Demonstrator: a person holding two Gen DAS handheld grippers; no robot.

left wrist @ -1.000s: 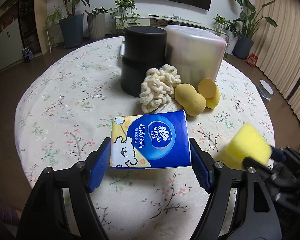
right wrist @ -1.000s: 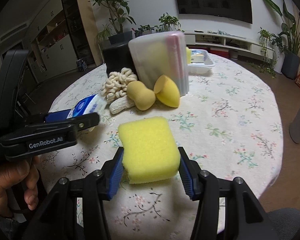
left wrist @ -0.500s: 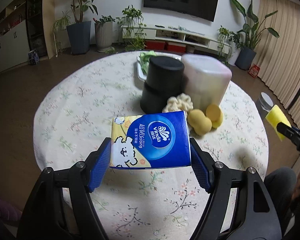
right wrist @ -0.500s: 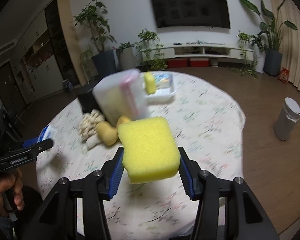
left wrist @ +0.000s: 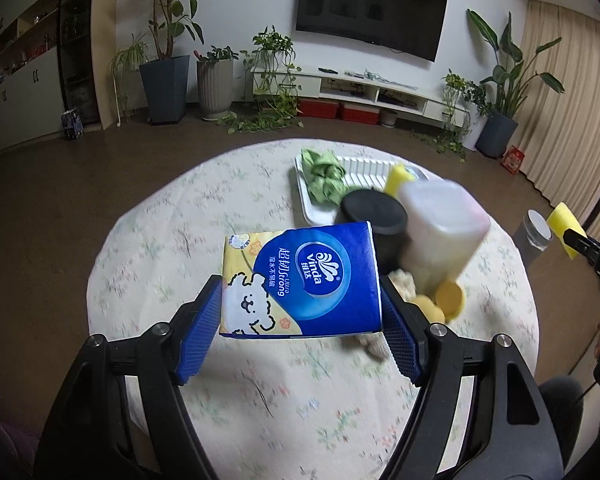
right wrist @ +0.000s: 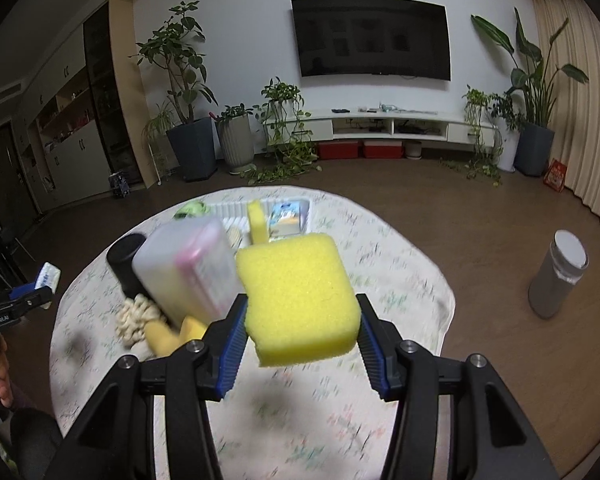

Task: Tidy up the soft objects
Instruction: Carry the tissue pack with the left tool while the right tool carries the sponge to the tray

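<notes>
My left gripper (left wrist: pixel 301 322) is shut on a blue and yellow tissue pack (left wrist: pixel 300 282), held high above the round floral table (left wrist: pixel 180 256). My right gripper (right wrist: pixel 300 330) is shut on a yellow sponge (right wrist: pixel 298 300), also lifted over the table. At the table's far side lies a white tray (right wrist: pixel 236 212) holding a green cloth (left wrist: pixel 324 172), an upright yellow sponge (right wrist: pixel 256 220) and another tissue pack (right wrist: pixel 286 218). A cream knotted toy (right wrist: pixel 134 316) and yellow makeup sponges (left wrist: pixel 446 300) lie by the containers.
A black canister (left wrist: pixel 374 220) and a frosted plastic box (left wrist: pixel 440 228) stand mid-table in front of the tray. A grey bin (right wrist: pixel 558 278) stands on the floor to the right. Potted plants and a TV unit line the far wall.
Both grippers have risen and pulled back from the table with their loads, so the table and its objects look smaller and lower. The tray has come into view behind the containers.
</notes>
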